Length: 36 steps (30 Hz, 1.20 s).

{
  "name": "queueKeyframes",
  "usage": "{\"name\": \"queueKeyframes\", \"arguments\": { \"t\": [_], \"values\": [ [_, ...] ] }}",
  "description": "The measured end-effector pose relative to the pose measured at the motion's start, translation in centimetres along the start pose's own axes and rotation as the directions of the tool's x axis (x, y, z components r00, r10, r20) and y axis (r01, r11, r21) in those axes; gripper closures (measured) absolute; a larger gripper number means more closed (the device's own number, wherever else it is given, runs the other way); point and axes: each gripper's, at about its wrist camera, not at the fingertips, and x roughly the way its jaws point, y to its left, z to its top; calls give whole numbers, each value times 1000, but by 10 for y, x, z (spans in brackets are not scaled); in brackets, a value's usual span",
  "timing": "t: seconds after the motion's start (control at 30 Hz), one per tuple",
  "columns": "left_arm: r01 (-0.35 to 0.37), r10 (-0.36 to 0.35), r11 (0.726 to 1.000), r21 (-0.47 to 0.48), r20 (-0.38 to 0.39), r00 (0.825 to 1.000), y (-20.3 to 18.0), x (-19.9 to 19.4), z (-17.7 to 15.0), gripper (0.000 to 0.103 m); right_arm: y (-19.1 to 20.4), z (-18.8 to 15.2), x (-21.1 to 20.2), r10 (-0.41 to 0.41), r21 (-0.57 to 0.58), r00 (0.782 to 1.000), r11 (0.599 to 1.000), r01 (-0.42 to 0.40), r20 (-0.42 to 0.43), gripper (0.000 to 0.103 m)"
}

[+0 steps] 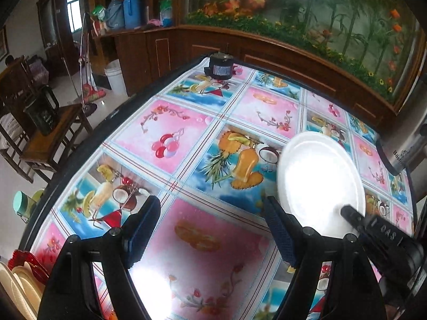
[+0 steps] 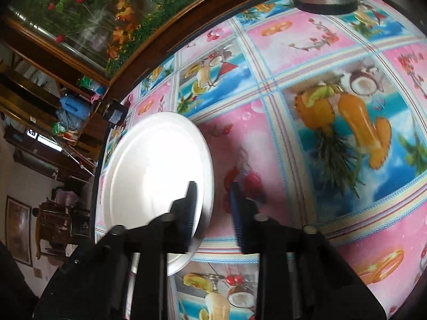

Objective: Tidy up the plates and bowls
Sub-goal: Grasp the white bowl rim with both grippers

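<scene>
White plate (image 2: pixel 157 165) lying on the worktop (image 2: pixel 320 138), its near rim between the fingers of the right claw (image 2: pixel 212 200), placed for an edge pinch; motion blur hides whether the pads touch. Left claw (image 1: pixel 213 221) hangs open and empty beside it. Stacked dishes (image 1: pixel 24 280) are cut off at the frame edge.

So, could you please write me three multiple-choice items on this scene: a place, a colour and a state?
1. Where does the plate lie?
A. on the fruit-print tablecloth
B. on a chair
C. on the floor
2. What colour is the plate?
A. red
B. white
C. green
3. How do the left tongs stand?
A. shut on the plate
B. shut on a bowl
C. open, nothing between them
Answers: 1 A, patterned cloth shows all round it; 2 B, it is plain white in both views; 3 C, only cloth shows between the fingers.
</scene>
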Motion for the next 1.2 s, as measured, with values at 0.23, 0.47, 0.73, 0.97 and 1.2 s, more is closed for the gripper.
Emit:
{"name": "queueKeyframes", "arguments": {
  "t": [0.23, 0.47, 0.73, 0.97, 1.2],
  "values": [
    [58, -59, 998, -17, -20, 998, 7, -2, 2, 24, -8, -9, -17, 8, -31, 999, 999, -9, -38, 92],
    [194, -190, 981, 18, -128, 973, -3, -1, -3, 24, -22, -40, -66, 5, -90, 999, 996, -8, -36, 92],
    [325, -309, 946, 11, -283, 908, -16, 13, -17, 24, -63, -64, -91, 90, -13, 995, 996, -90, -52, 91],
    [386, -379, 922, -38, -303, 874, -16, 17, -23, 24, -69, -60, -94, 145, 30, 989, 989, -144, -20, 63],
    [478, -450, 878, 8, -321, 833, -38, 9, -33, 23, -68, -62, -93, 181, 54, 983, 982, -181, 12, 63]
  ]
}}
